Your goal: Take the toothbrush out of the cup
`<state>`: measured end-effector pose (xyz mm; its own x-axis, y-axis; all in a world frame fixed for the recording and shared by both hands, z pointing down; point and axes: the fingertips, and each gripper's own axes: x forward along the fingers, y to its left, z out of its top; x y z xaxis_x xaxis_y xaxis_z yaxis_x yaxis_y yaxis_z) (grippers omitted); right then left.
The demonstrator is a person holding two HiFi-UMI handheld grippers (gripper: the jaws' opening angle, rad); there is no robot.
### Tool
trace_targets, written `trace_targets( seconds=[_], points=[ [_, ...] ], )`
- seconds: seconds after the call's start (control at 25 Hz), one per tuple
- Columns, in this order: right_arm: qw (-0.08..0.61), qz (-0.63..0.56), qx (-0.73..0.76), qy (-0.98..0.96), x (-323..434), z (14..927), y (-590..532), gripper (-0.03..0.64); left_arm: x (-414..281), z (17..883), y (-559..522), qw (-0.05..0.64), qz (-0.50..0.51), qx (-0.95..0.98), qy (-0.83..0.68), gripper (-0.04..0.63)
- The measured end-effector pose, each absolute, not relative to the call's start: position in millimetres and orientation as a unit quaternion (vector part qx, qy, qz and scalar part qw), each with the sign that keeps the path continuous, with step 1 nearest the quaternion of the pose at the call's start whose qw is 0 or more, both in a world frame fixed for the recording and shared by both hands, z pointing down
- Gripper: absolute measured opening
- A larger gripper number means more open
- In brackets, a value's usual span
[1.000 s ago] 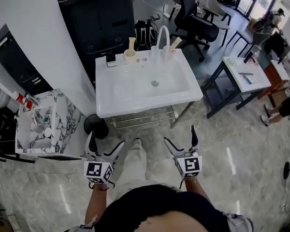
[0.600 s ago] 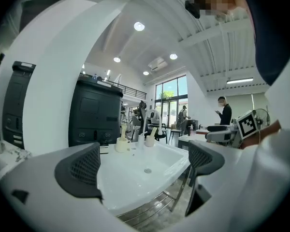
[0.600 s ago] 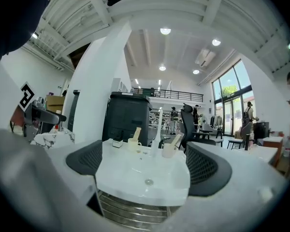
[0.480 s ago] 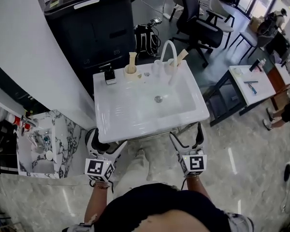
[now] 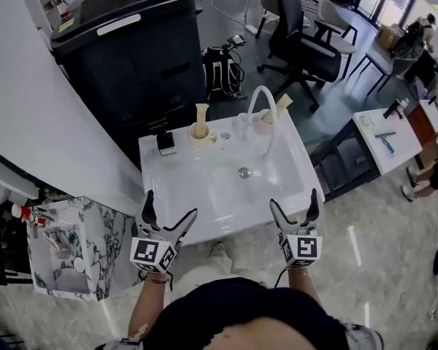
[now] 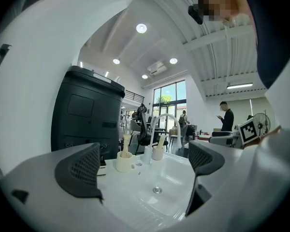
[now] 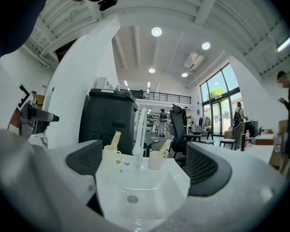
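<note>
A white sink (image 5: 177,179) stands in front of me. Two cream cups sit on its back rim, either side of the white faucet (image 5: 263,100). The left cup (image 5: 198,132) holds an upright cream toothbrush (image 5: 201,114). The right cup (image 5: 266,117) holds a tilted toothbrush (image 5: 283,102). My left gripper (image 5: 170,206) and right gripper (image 5: 295,200) hover open and empty at the sink's front edge, well short of the cups. In the left gripper view the left cup (image 6: 122,162) shows between the jaws; in the right gripper view both cups (image 7: 109,154) (image 7: 156,160) do.
A small black-and-white holder (image 5: 166,143) sits at the sink's back left corner. A tall black cabinet (image 5: 131,42) stands behind, and a marble shelf (image 5: 102,243) lies at my left. An office chair (image 5: 306,39), a bag (image 5: 223,68) and a table (image 5: 383,137) lie beyond.
I have moved forward toward the sink. Both grippers, earlier over the floor, now reach its front edge. They stay open.
</note>
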<state>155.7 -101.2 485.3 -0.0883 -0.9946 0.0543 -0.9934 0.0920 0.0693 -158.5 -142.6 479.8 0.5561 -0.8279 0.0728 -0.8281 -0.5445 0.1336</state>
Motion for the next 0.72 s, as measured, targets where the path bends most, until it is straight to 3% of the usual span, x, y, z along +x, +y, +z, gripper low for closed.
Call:
trace_targets(
  seconds=[0.72],
  points=[
    [0.035, 0.022, 0.685, -0.727, 200, 490, -172, 0.534, -106, 480, -264, 0.057, -0.004, 0.877, -0.478, 0.572]
  ],
)
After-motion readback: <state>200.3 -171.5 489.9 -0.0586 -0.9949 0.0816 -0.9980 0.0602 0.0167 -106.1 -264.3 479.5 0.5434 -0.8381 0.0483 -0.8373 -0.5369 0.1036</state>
